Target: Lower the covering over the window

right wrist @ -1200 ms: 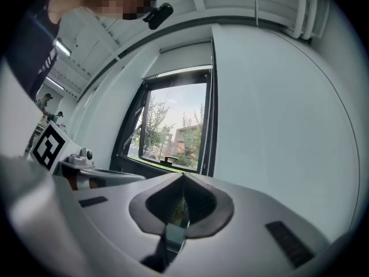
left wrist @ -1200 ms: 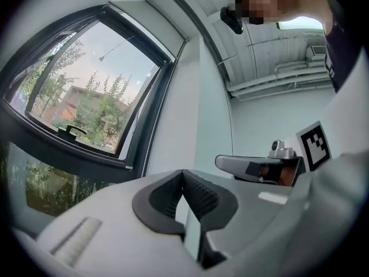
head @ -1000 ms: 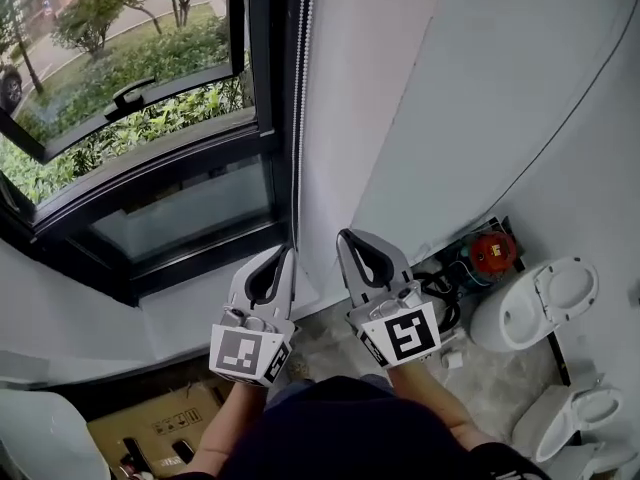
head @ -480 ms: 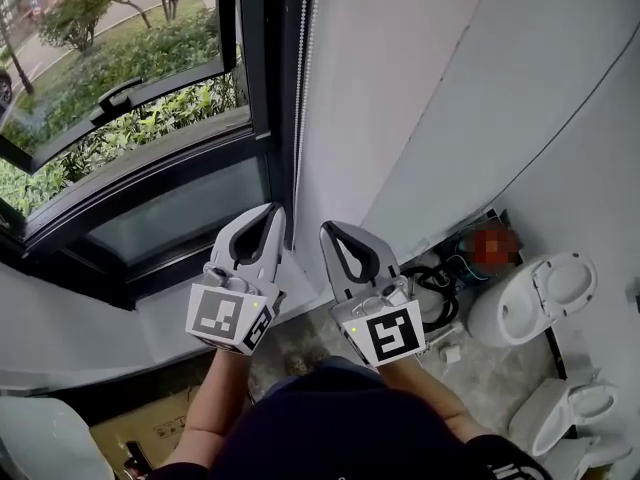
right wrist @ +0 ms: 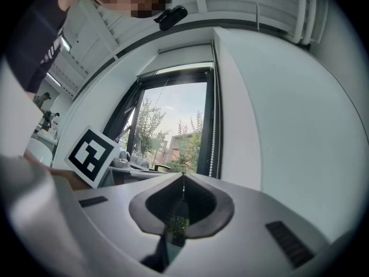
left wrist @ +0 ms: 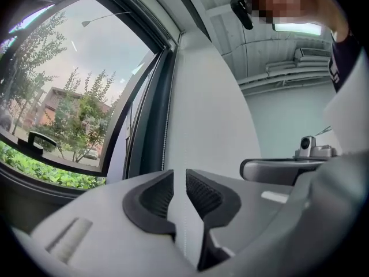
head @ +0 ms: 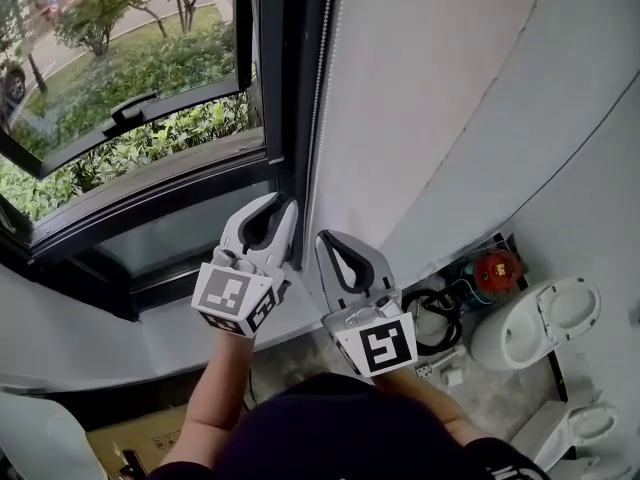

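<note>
A black-framed window (head: 150,158) has bare glass, and a white bead chain (head: 322,88) hangs down the right side of its frame. My left gripper (head: 283,206) is held up beside the chain's lower part, level with the sill. Its jaws have just been opening and now stand slightly apart (left wrist: 180,178). Through the gap I see white wall and a thin pale line; I cannot tell whether that line is the chain. My right gripper (head: 326,238) sits just right of it with its tips (right wrist: 183,178) touching and nothing held. The chain (right wrist: 216,131) hangs ahead of it.
The casement with a black handle (head: 135,103) stands swung outward over green shrubs. Along the white wall (head: 430,98) on the floor lie black cables (head: 436,318), a red object (head: 494,268) and white toilet bowls (head: 535,313). A cardboard box (head: 140,436) sits lower left.
Both grippers have moved up toward the window frame and the bead chain, the left one further. The left jaws have parted a little.
</note>
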The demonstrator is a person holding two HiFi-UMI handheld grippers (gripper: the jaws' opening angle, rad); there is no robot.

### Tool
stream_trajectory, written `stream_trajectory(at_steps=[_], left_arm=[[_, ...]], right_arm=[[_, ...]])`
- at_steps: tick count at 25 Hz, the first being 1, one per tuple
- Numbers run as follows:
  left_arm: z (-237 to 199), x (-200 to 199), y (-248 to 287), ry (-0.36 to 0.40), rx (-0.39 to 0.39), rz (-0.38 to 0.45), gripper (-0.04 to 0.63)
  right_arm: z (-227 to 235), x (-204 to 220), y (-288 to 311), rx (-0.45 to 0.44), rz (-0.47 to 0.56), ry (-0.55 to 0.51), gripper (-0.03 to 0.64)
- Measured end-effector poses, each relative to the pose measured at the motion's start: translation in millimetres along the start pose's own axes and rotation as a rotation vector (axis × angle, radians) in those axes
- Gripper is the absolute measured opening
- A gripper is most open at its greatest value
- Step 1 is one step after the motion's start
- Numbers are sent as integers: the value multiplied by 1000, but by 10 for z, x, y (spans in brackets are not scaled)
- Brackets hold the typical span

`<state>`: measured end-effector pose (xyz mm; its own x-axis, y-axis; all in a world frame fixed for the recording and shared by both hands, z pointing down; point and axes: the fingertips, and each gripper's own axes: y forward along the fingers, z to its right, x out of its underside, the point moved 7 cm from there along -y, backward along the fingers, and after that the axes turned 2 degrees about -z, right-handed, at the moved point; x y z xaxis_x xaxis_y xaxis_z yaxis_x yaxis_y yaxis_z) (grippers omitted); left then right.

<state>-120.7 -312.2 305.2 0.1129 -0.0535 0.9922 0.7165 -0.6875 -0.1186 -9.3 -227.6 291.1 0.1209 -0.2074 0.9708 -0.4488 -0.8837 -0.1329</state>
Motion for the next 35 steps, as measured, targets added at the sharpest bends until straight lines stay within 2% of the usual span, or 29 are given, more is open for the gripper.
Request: stream_trajectory(at_steps=[2, 4, 8, 18, 27, 29, 30, 31, 35], left_arm=[[-57, 27, 95, -5, 13, -7, 80], [-114, 44, 195, -1, 17, -14, 87], [-207, 72, 388, 3, 23, -25, 99], [-302, 138, 833, 26, 67, -79, 118], [-401, 118, 1052, 40, 43, -114, 118], [-422, 124, 1088, 38, 29, -125, 93], [-430, 126, 1096, 36, 23, -130, 44], [-432, 127, 1097, 32, 24, -135, 26], [-373, 143, 1023, 23, 53, -162, 23]], right_arm=[[6, 29, 40, -1, -17, 8, 12], [9, 71, 66, -5, -61, 2, 12], [17, -31, 142, -24, 9, -27, 13], [46, -25, 148, -40, 14, -18, 12], [65, -63, 114, -46, 20, -21, 12], [62, -64, 108, -45, 21, -20, 12], [59, -64, 103, -45, 20, -19, 12], [56, -66, 98, -46, 21, -18, 12], [63, -82, 56, -53, 30, -11, 12]])
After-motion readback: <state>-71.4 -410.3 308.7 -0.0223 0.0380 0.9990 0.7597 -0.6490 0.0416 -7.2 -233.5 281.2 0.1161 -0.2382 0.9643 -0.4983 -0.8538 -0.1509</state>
